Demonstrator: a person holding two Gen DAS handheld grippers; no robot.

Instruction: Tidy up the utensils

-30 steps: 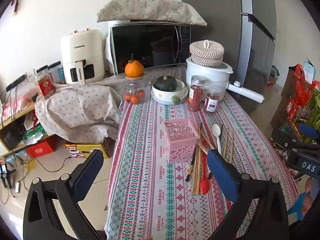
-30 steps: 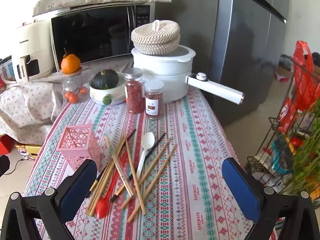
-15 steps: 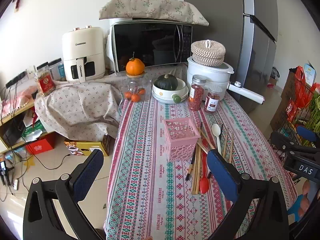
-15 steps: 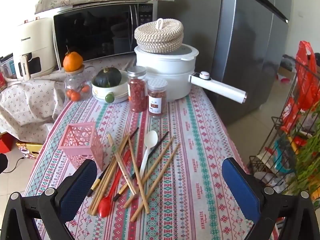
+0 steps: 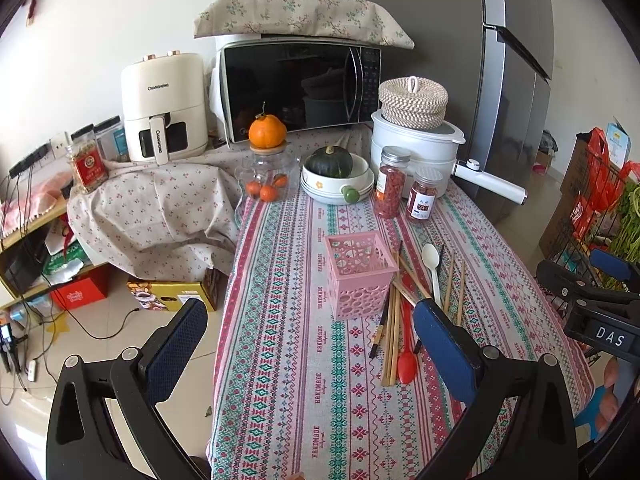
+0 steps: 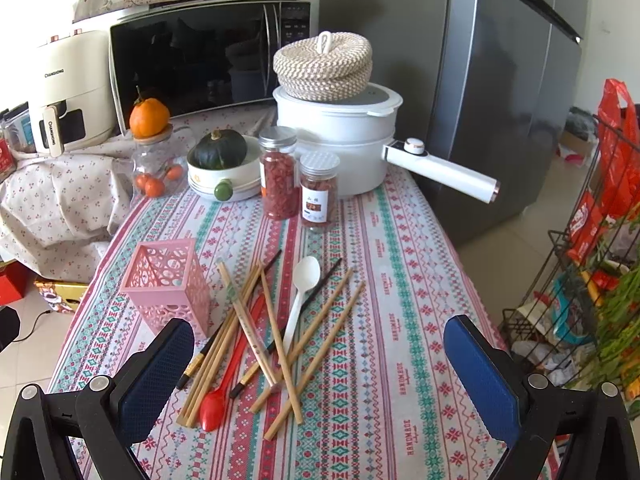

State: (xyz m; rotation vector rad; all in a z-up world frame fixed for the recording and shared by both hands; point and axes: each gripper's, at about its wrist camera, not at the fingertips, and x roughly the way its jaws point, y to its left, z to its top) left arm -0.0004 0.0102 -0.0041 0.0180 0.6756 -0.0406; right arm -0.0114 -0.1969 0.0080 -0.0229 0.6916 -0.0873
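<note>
A pink perforated holder [image 5: 360, 272] [image 6: 166, 280] stands upright on the patterned tablecloth. To its right lies a loose pile of several wooden chopsticks [image 6: 276, 328] [image 5: 394, 328], a white spoon [image 6: 302, 292] [image 5: 432, 266] and a red spoon [image 6: 224, 384] [image 5: 406, 344]. My left gripper [image 5: 308, 348] is open and empty, above the table's near left side. My right gripper [image 6: 320, 368] is open and empty, just short of the pile; it also shows at the right edge of the left wrist view [image 5: 600, 304].
Two jars of red dried fruit [image 6: 280, 172], a bowl with a green squash [image 6: 218, 160], a glass jar topped by an orange [image 6: 154, 152] and a white pot with a long handle [image 6: 336, 136] stand at the table's far end. A wire rack [image 6: 580, 280] stands right.
Both grippers have moved slightly forward toward the table; the holder and utensils appear a little closer. Nothing was grasped.
</note>
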